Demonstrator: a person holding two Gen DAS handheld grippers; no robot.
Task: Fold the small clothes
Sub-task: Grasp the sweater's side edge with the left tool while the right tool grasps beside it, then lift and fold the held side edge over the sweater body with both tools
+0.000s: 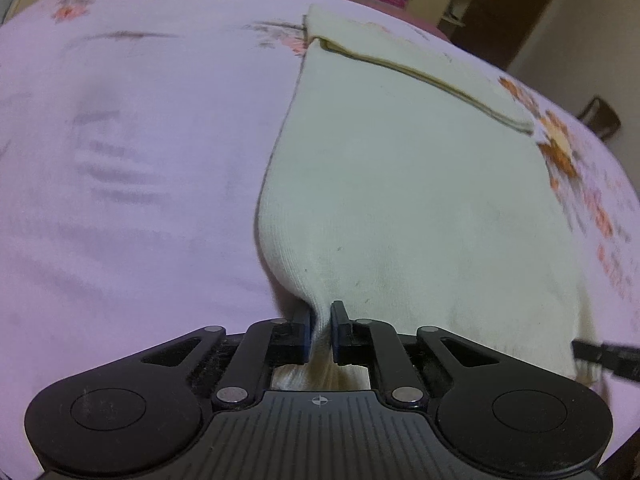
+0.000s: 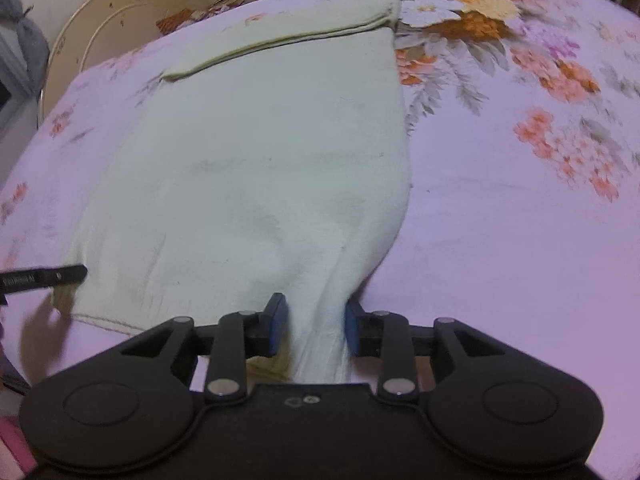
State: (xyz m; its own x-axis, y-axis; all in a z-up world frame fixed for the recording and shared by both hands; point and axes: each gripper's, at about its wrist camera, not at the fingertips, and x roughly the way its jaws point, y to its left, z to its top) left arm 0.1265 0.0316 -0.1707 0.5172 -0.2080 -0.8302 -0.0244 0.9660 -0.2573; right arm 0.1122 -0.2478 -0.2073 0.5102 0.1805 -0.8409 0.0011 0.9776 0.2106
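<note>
A cream knit garment (image 1: 400, 184) is lying spread on a pink floral bedsheet (image 1: 132, 160), its far end doubled over into a flat fold (image 1: 420, 68). The left gripper (image 1: 321, 332) is pinching the near left corner of the cloth, its fingers (image 1: 340, 328) closing tightly on a bunched ridge of fabric that is rising off the bedsheet. The right gripper (image 2: 316, 328) is grasping the near right corner, its blue-padded fingers (image 2: 277, 326) standing a little wider apart with a thick gather of cloth running between them. Each gripper's dark tip is showing at the edge of the other's view, beside the garment's near hem. Orange flowers (image 2: 472, 20) are printed just beside the folded end.
</note>
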